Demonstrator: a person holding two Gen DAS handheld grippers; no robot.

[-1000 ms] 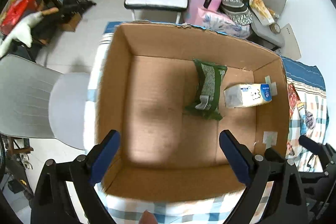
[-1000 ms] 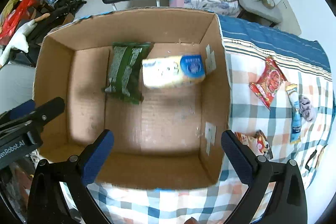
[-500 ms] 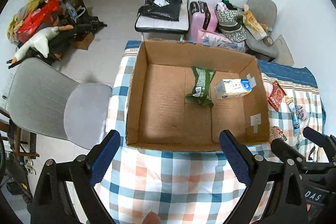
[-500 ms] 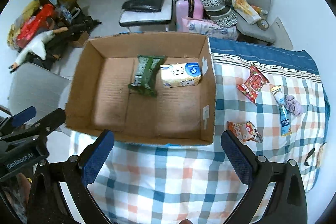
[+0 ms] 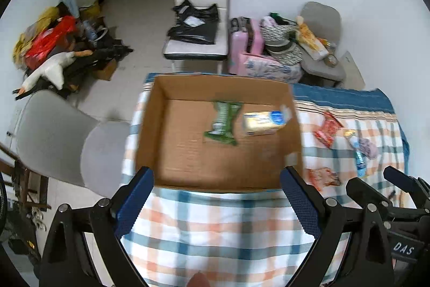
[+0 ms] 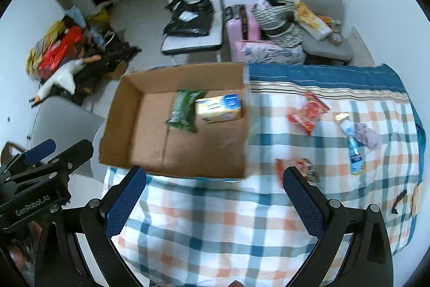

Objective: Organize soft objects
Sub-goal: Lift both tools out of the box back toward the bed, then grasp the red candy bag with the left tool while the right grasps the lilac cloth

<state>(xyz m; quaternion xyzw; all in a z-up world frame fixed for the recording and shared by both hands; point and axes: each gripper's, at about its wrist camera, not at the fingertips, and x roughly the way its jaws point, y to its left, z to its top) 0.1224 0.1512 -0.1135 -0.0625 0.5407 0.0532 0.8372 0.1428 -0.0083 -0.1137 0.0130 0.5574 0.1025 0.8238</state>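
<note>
An open cardboard box (image 5: 150, 131) (image 6: 118, 109) sits on the checked cloth. Inside lie a green packet (image 5: 223, 120) (image 6: 184, 109) and a yellow-and-blue tissue pack (image 5: 264, 121) (image 6: 219, 108). On the cloth to the right of the box lie a red snack packet (image 5: 328, 128) (image 6: 309, 112), an orange snack packet (image 5: 322, 176) (image 6: 298, 168), a blue tube packet (image 6: 353, 149) and a purple cloth piece (image 6: 368, 136). My left gripper (image 5: 216, 198) is open and empty, above the cloth before the box. My right gripper (image 6: 213, 195) is open and empty too.
A grey chair (image 5: 61, 136) stands left of the table. Beyond the table stand a white chair with black bags (image 5: 199, 28), a pink suitcase (image 5: 246, 42) and a grey chair piled with things (image 5: 319, 45). Clutter and a plush goose (image 5: 48, 71) lie on the floor at left.
Both grippers have pulled back and up from over the box, so the box looks smaller and the cloth in front shows. The tissue pack now lies in the box.
</note>
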